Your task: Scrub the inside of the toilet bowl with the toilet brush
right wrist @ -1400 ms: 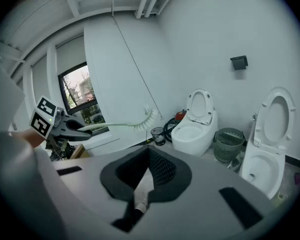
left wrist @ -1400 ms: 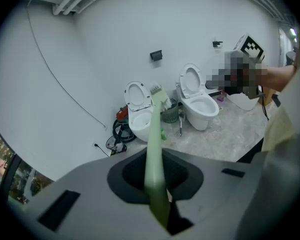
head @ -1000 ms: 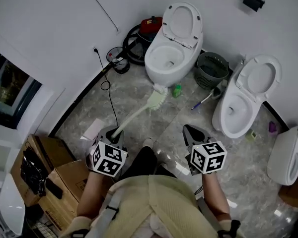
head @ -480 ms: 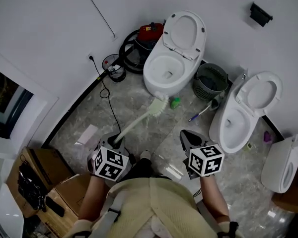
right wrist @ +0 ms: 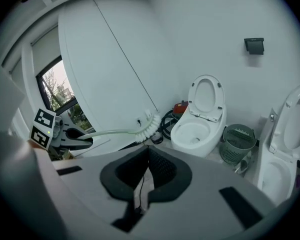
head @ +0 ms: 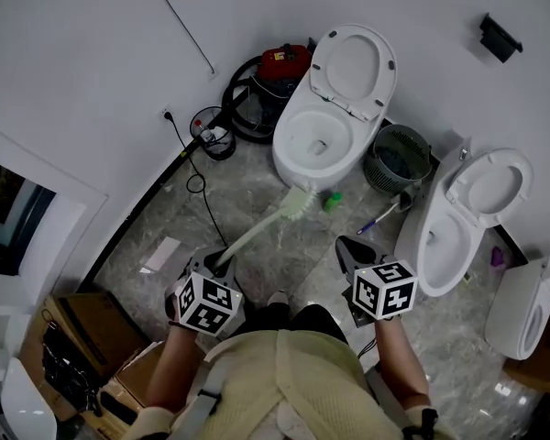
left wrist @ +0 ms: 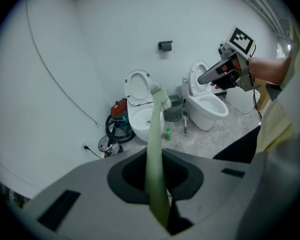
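The toilet brush, pale green with white bristles, is held in the air by the end of its handle in the left tongs, which are clamped on it. In the left gripper view the handle runs out from between the jaws toward the toilet bowl. Seen from the head view, the bristle end sits just short of the bowl's front rim, over the floor and outside the bowl, whose seat and lid stand raised. The right tongs hang level with the left ones, well apart from the brush, and the right gripper view shows their jaws pressed together with nothing between them. Just beside the bristles a small green bottle stands on the marbled floor. To the right of the bowl is a green wire basket, then a second toilet, also open, with a blue-handled brush lying on the floor between bowl and second toilet. Behind the bowl, against the wall, sits a red vacuum cleaner with a coiled black hose.
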Action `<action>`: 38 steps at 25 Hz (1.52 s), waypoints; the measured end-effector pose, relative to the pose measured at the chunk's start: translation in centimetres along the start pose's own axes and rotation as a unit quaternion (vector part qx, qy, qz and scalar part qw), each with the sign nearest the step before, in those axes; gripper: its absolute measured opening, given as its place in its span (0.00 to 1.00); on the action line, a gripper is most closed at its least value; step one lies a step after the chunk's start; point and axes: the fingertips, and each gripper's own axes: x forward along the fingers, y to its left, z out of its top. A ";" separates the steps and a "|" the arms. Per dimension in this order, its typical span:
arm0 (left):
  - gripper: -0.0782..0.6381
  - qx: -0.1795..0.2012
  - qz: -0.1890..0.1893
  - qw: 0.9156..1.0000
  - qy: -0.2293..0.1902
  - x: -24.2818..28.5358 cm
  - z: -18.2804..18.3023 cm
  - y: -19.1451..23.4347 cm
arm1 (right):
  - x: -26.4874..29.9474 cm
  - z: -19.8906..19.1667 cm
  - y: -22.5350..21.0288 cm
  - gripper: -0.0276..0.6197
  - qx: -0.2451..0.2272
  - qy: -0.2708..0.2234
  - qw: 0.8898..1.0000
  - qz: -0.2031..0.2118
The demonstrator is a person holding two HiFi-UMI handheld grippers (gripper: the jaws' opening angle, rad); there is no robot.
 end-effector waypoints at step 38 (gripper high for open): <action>0.17 0.065 -0.019 0.985 0.159 31.9 19.9 14.1 | 22.8 13.6 -28.0 0.07 0.084 0.071 0.993 0.050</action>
